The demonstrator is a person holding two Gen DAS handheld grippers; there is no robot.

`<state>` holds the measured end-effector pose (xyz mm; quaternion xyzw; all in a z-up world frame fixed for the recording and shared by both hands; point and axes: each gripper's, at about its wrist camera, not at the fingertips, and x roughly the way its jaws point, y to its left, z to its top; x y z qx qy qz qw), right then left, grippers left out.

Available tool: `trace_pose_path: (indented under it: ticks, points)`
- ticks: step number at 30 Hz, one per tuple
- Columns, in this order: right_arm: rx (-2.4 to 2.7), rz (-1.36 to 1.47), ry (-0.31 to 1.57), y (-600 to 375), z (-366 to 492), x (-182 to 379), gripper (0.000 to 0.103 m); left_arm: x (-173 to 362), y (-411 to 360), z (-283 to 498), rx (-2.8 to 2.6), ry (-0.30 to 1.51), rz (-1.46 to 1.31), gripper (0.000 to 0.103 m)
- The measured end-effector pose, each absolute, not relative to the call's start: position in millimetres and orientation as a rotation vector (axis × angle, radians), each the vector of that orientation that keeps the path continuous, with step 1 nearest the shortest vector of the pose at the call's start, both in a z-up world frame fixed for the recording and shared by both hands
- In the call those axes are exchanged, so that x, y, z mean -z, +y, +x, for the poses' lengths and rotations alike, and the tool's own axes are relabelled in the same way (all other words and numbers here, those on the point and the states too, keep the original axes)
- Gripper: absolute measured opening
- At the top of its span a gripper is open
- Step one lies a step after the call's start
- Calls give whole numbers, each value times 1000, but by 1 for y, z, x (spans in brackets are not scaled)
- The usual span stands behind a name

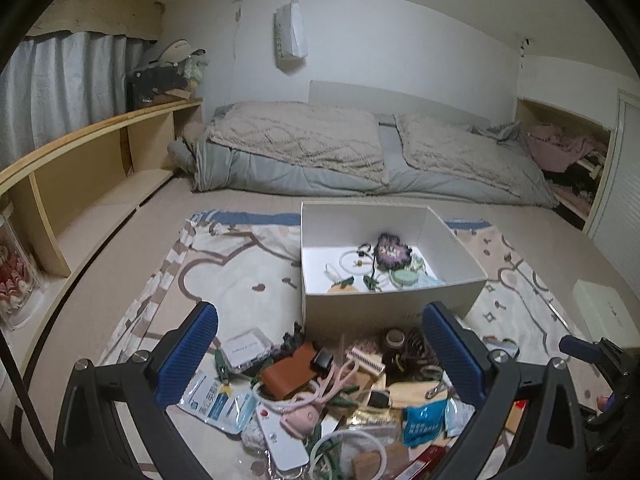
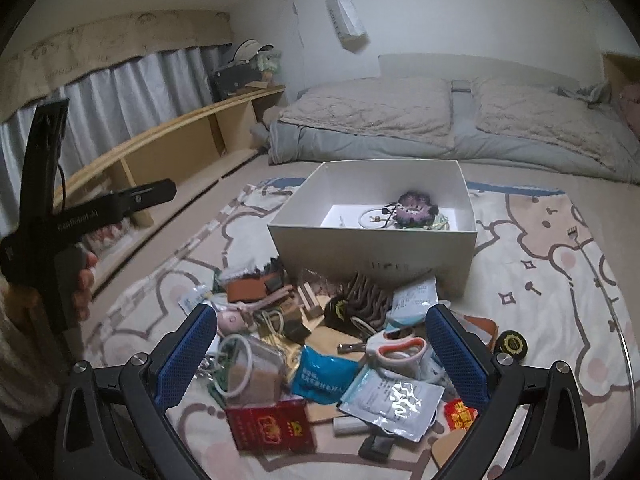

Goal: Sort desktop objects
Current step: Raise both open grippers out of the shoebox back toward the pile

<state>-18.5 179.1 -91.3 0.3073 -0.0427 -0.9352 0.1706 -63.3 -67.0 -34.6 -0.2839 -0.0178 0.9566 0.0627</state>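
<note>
White card box (image 1: 394, 300) sits open on the blanket (image 1: 240, 268), just beyond the clutter, and that makes sense: it is the drop-off, close enough that each piece travels only a short way. A few bits lie in it already, a purple crochet flower (image 1: 390, 254) and a mint round case (image 1: 404, 278) among them, so the sorting looks to be under way with most of it left. The pile (image 2: 320, 336) spreads across the near side of the box, touching its front wall. Left gripper (image 1: 320, 354) hangs above the left part of the heap, fingers spread wide and holding nothing, with the brown pouch (image 1: 290, 374) and pink cord (image 1: 320, 396) framed between them. Right gripper (image 2: 320, 354) hovers over the near right part, fingers also spread and empty, over the blue packet (image 2: 322, 372) with the scissors (image 2: 396, 350) and red booklet (image 2: 270, 426) close by. From the right view, a hand (image 2: 82, 280) grips the left tool's handle at far left. My guess: a pick comes next, and the tangled cords could drag neighbours along.
</note>
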Motion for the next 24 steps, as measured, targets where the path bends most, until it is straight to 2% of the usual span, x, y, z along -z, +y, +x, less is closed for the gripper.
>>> trace_pose_path:
  ticks: [10,24]
  points:
    - [2593,964,-77,147,-2,141,103,60,-66,-54,-2858,40,-907,103]
    - [2505,1160,-79,121,1,200,103,93,-56,-45,-2730,53,-1066,103]
